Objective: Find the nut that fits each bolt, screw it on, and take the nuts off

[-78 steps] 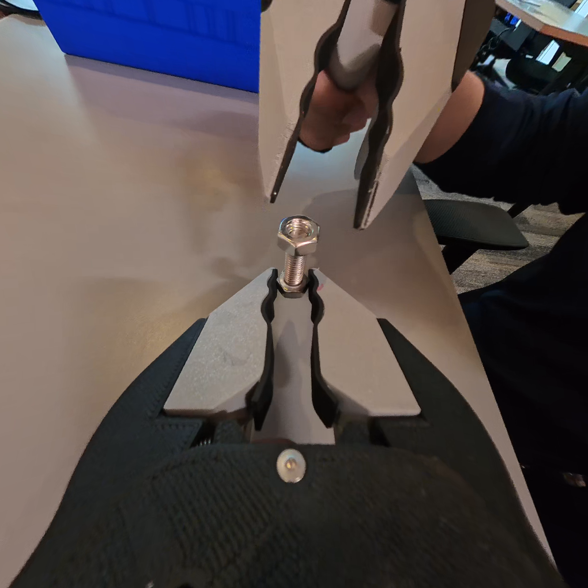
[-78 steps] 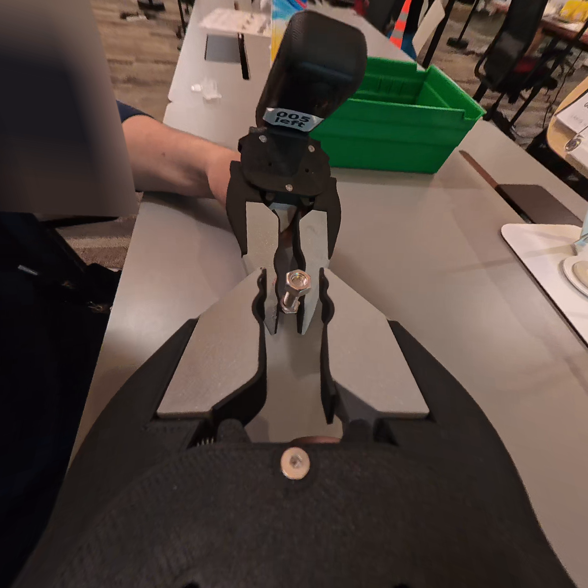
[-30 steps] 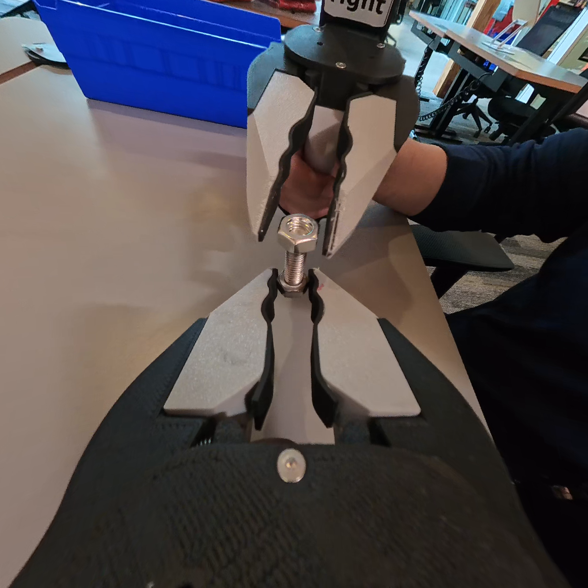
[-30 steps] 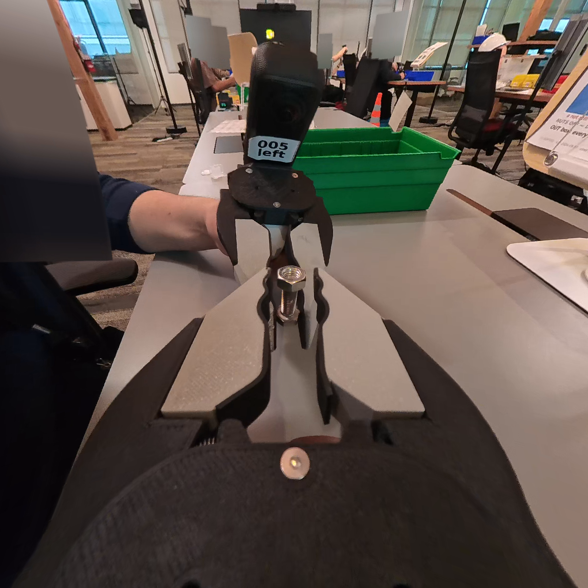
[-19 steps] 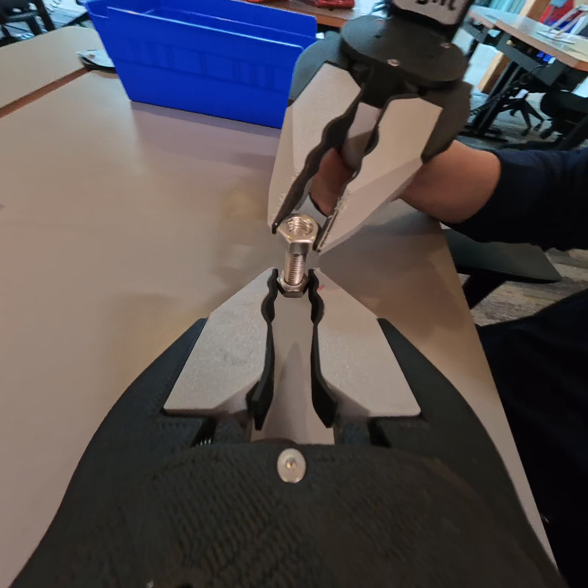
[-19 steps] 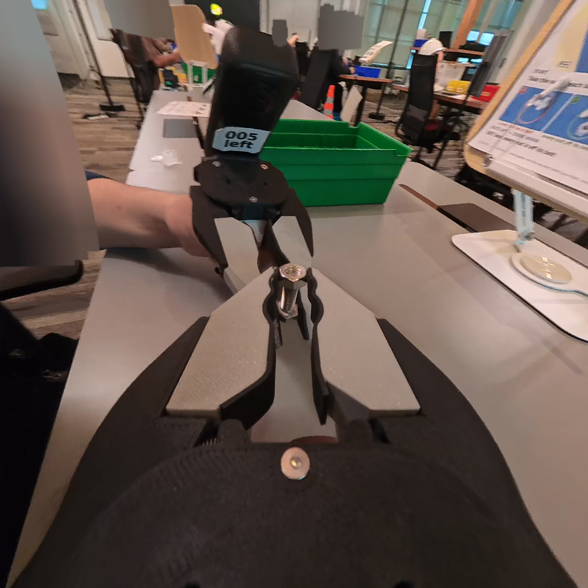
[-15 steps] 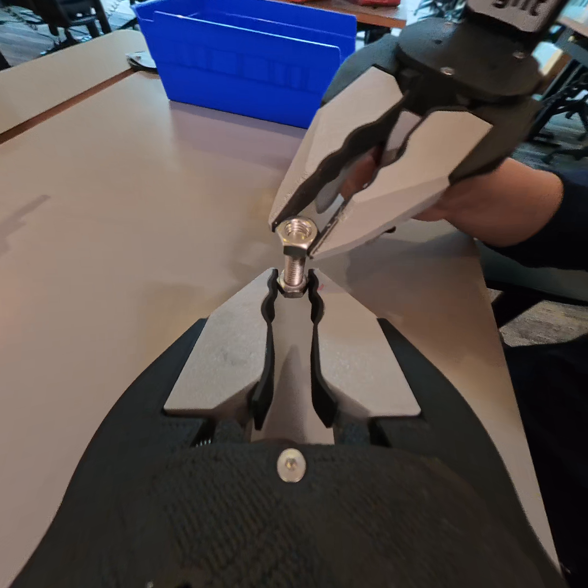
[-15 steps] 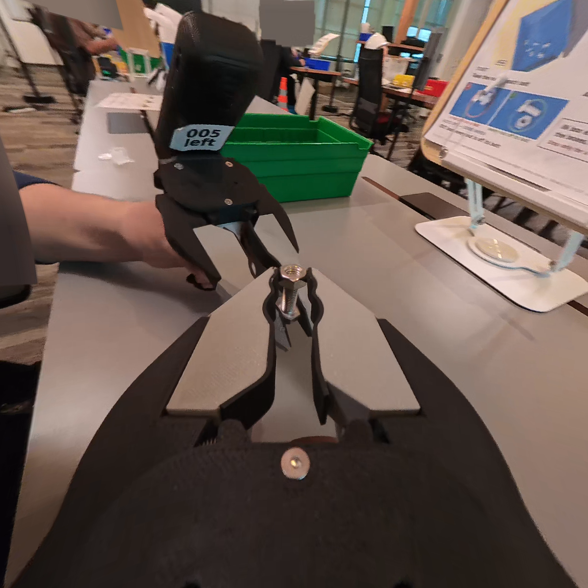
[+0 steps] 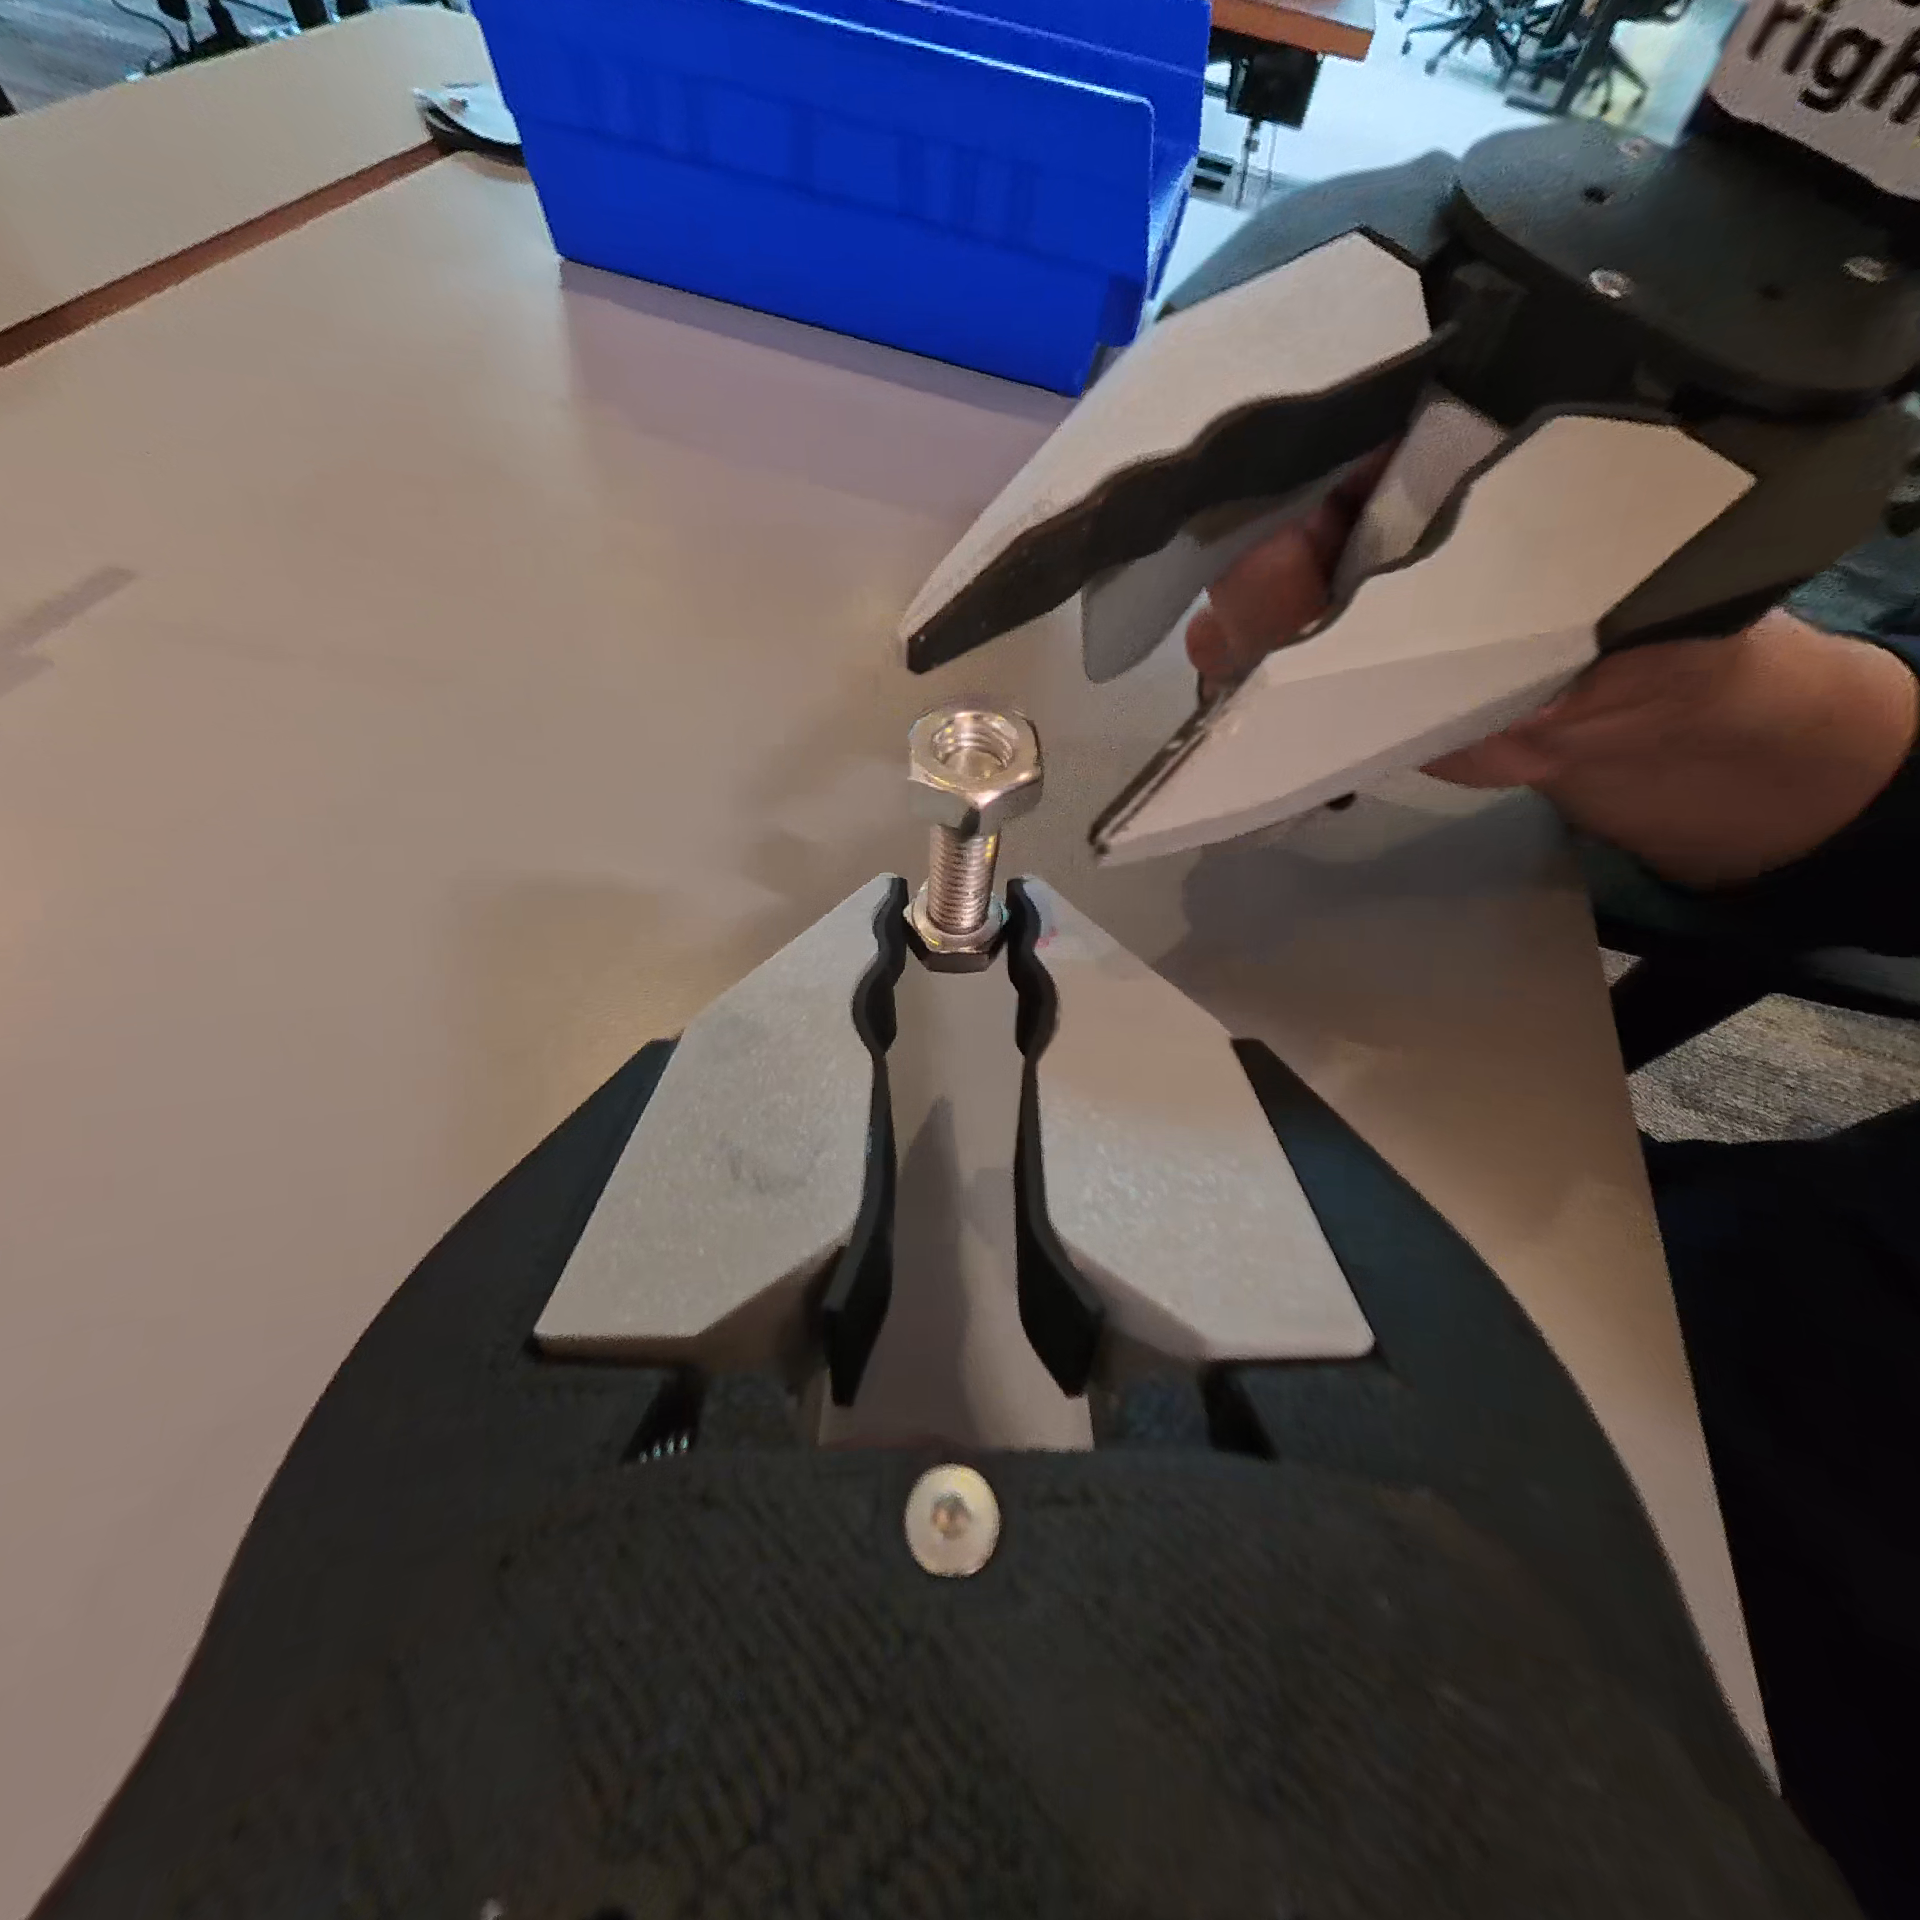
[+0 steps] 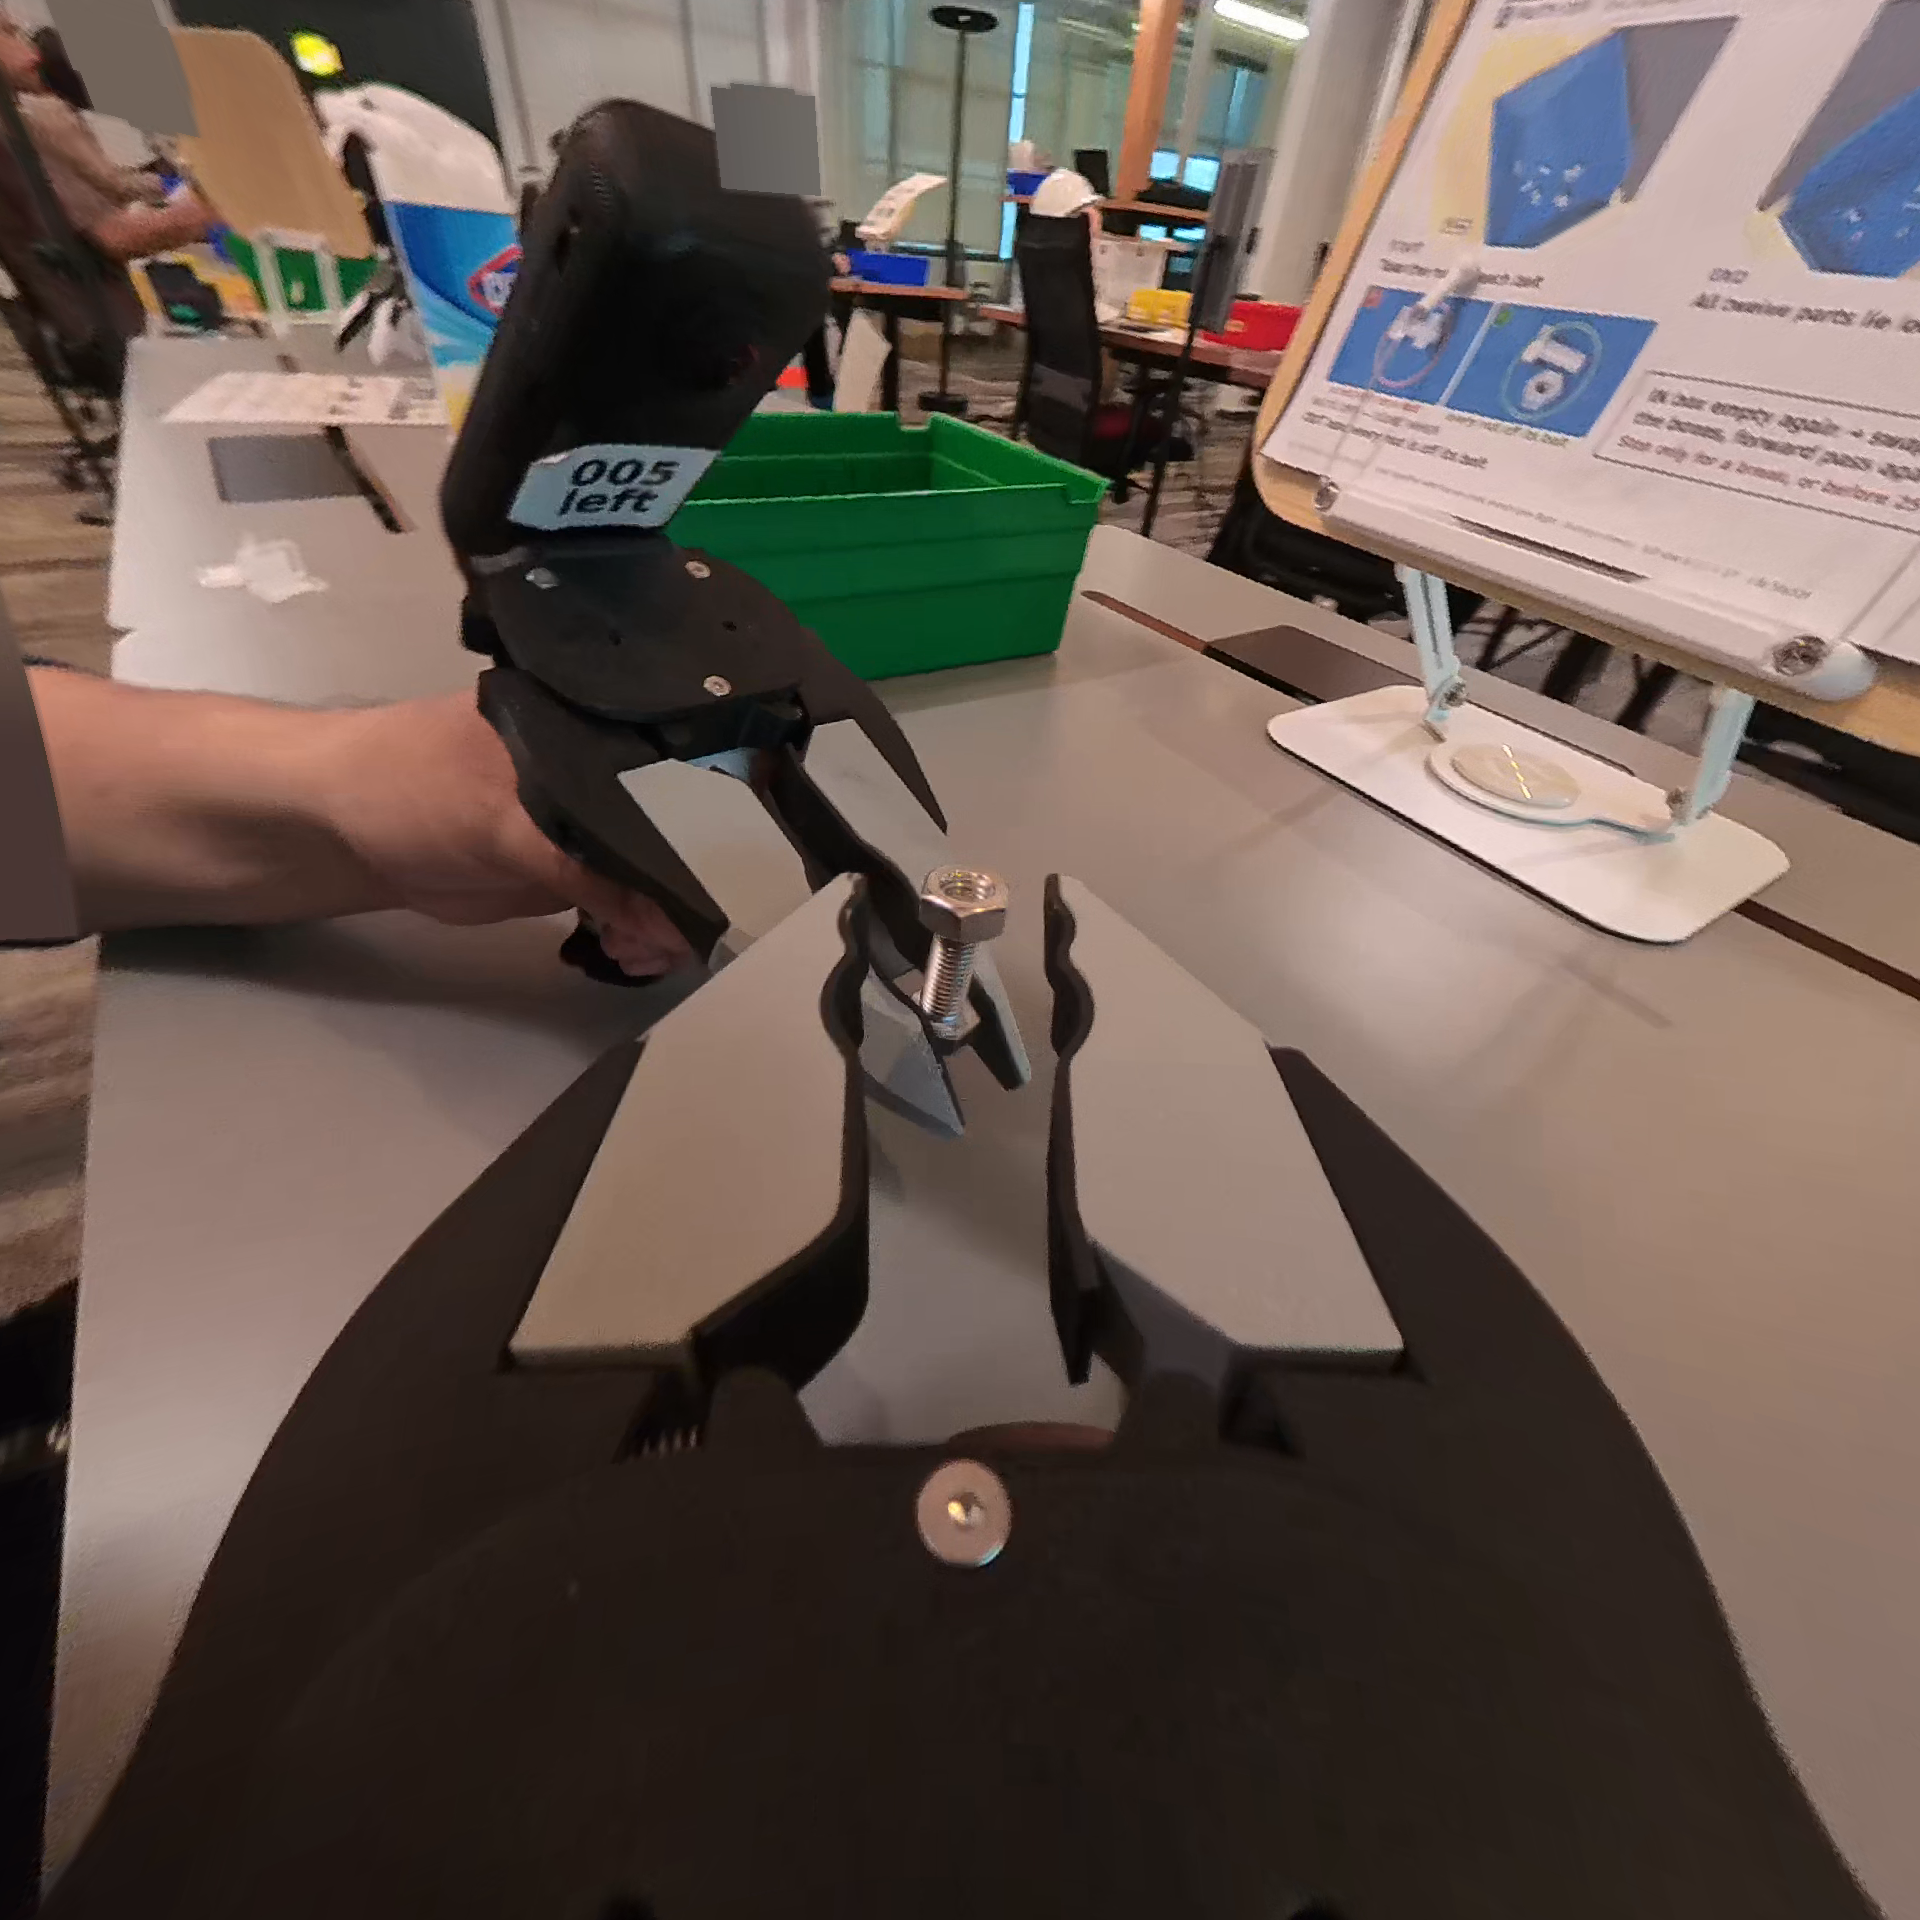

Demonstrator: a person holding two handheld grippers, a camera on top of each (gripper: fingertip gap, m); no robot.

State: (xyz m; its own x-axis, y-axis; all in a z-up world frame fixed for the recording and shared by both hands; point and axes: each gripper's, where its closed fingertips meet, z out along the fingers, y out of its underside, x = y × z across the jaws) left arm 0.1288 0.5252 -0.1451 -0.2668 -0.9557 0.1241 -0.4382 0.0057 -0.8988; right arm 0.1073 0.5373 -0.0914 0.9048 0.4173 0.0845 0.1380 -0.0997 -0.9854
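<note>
The right gripper (image 9: 997,748) has just let go of the nut (image 9: 974,755) and spread open, likely to regrip, while the left gripper (image 9: 954,914) clamps the bolt (image 9: 957,888) head

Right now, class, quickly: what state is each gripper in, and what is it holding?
Left gripper: closed on the bolt by its hex head, shank upright, nut at the top.
Right gripper: open, holding nothing; the nut stands untouched between its fingertips.
</note>
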